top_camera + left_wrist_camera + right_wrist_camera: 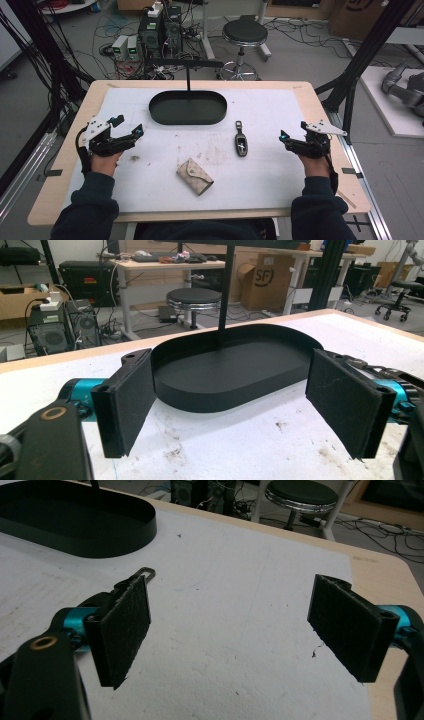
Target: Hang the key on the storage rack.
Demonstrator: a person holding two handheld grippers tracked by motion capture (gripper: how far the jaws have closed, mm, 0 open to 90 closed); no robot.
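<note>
- Standing wide apart with nothing between the pads, the jaws of the left gripper [129,128] are hovering at the left of the high view; in the left gripper view the same spread pads [131,400] are framing the black oval tray [240,385], which is lying just beyond them on the white mat [225,450].
- Gaping just as wide and equally empty, the jaws of the right gripper [293,134] are hanging at the right of the high view, with bare mat showing between the pads [122,625] in the right gripper view.
- Lying at centre-right of the high view, the dark car key [241,141] is resting flat on the mat, to the left of the right gripper and apart from its jaws; in the right gripper view its metal loop [145,572] is peeking out from behind the left-hand pad.
- Sitting lower in the middle of the high view, the beige key pouch [194,176] is lying tilted between the two grippers, well apart from both.
- Occupying the upper centre, the tray is standing above the key and the pouch, touching neither.
</note>
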